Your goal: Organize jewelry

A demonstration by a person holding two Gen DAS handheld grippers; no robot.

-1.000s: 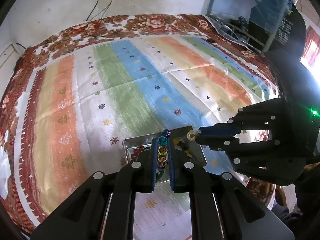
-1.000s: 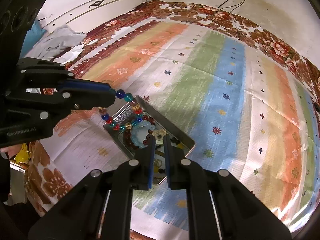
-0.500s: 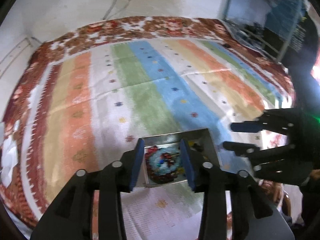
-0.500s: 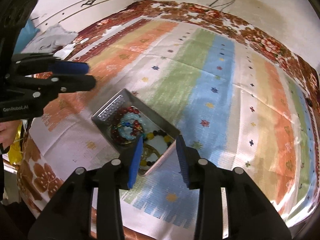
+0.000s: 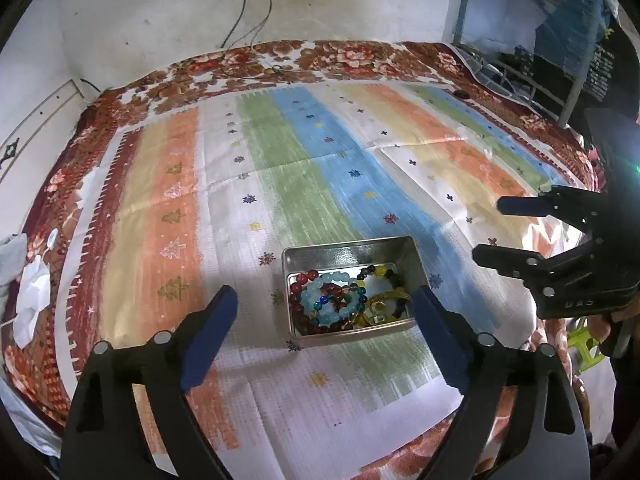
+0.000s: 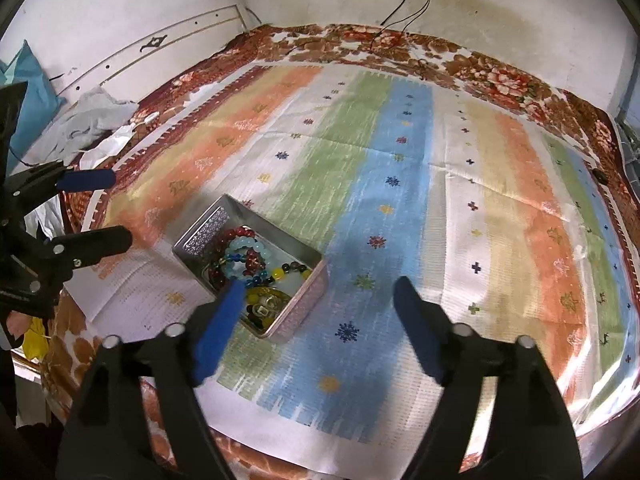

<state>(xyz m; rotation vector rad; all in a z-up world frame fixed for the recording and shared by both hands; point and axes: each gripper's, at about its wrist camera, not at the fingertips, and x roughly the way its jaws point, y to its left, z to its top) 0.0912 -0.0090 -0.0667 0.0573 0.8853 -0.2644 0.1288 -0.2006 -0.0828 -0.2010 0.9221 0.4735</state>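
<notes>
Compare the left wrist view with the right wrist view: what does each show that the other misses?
Left wrist only: the right gripper open at the right edge, and a metal rack behind it. Right wrist only: the left gripper open at the left edge, and crumpled grey cloth by the wall. Both: the metal tin of beaded bracelets on the striped cloth.

My left tool [image 5: 324, 304] has its arms cut off by the bottom of the frame, and its right blue pad [image 5: 436, 332] covers the near right corner of the tin [image 5: 344, 250]. In the right wrist view my right tool's left pad [image 6: 220, 332] hides part of the beads [image 6: 240, 256], whose tangled strands I cannot tell apart.
</notes>
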